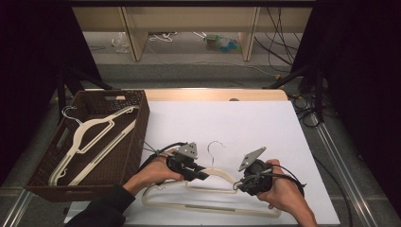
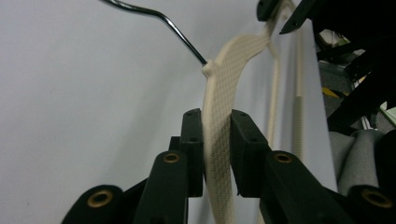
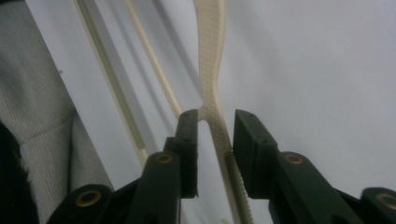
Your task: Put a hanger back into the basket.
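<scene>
**A:** How much room is there on the white table [image 1: 246, 118]?

**B:** Plenty beyond the hands; the far half of the sheet is bare up to the wooden strip at its back edge. The cream hanger [image 1: 213, 194] lies near the front edge, its bottom bar running close along it, its wire hook [image 1: 216, 146] pointing away from the person.

**A:** And the claws?

**B:** The left gripper [image 1: 201, 174] pinches the hanger's left shoulder; in the left gripper view both pads [image 2: 192, 140] press flat on the textured arm just below the hook's root. The right gripper [image 1: 242, 184] sits at the right shoulder. In the right gripper view its jaws stand a little apart around the arm, a gap showing on each side, so it is loose, not clamped.

**A:** Any containers?

**B:** A dark wicker basket [image 1: 142, 118] at the table's left edge, just beside the sheet. Two more cream hangers [image 1: 90, 137] lie in it, slanting across the bottom.
</scene>
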`<state>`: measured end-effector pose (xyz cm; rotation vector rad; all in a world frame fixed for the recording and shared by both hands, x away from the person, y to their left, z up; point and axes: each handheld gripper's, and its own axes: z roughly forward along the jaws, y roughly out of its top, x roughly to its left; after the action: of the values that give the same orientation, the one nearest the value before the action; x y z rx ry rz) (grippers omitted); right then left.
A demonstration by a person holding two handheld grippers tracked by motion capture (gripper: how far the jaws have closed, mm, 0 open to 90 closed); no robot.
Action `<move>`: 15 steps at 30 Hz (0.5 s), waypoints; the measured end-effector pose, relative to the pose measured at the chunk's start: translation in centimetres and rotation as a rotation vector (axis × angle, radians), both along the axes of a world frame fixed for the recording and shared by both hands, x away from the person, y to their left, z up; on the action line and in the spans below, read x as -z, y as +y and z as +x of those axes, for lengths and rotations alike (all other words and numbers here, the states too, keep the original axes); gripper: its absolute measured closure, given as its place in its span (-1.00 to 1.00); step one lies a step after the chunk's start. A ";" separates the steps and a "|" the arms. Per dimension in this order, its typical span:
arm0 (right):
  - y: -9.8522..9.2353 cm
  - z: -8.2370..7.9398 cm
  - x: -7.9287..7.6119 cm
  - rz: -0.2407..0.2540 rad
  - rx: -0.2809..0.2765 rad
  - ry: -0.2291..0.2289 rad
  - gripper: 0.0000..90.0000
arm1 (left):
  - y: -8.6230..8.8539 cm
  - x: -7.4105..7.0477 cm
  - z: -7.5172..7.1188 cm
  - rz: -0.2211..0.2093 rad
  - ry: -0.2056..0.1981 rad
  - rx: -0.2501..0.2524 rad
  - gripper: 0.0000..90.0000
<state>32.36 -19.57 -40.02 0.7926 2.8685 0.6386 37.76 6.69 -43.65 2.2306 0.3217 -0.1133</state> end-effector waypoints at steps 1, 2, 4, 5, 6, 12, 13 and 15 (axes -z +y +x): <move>-0.2 -0.1 -0.4 0.013 0.010 -0.008 0.51 | 0.1 -0.2 -0.1 -0.008 0.002 -0.003 0.73; -0.3 -0.3 -0.7 0.029 0.016 -0.017 0.44 | 0.2 -0.4 -0.3 -0.011 0.008 -0.003 0.75; -0.6 -0.5 -1.6 0.064 0.025 -0.046 0.37 | 0.3 -0.8 -0.5 -0.017 0.012 0.003 0.77; -0.7 -0.6 -1.8 0.068 0.029 -0.051 0.34 | 0.4 -1.1 -0.8 -0.023 0.025 -0.005 0.78; -0.8 -0.7 -2.2 0.068 0.026 -0.078 0.30 | 0.3 -1.4 -1.0 -0.046 0.021 0.009 0.80; -1.7 -1.3 -4.1 0.121 0.062 -0.142 0.22 | 0.1 -3.1 -2.3 -0.048 -0.010 -0.004 0.91; -1.7 -1.4 -4.2 0.126 0.056 -0.146 0.21 | 0.1 -3.2 -2.4 -0.058 -0.003 -0.008 0.91; -1.8 -1.5 -4.3 0.131 0.074 -0.146 0.16 | 0.1 -3.4 -2.5 -0.049 -0.012 -0.018 0.91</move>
<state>30.83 -21.33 -35.71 0.8277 2.6761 0.8441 35.25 6.78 -40.26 2.1792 0.3286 -0.0974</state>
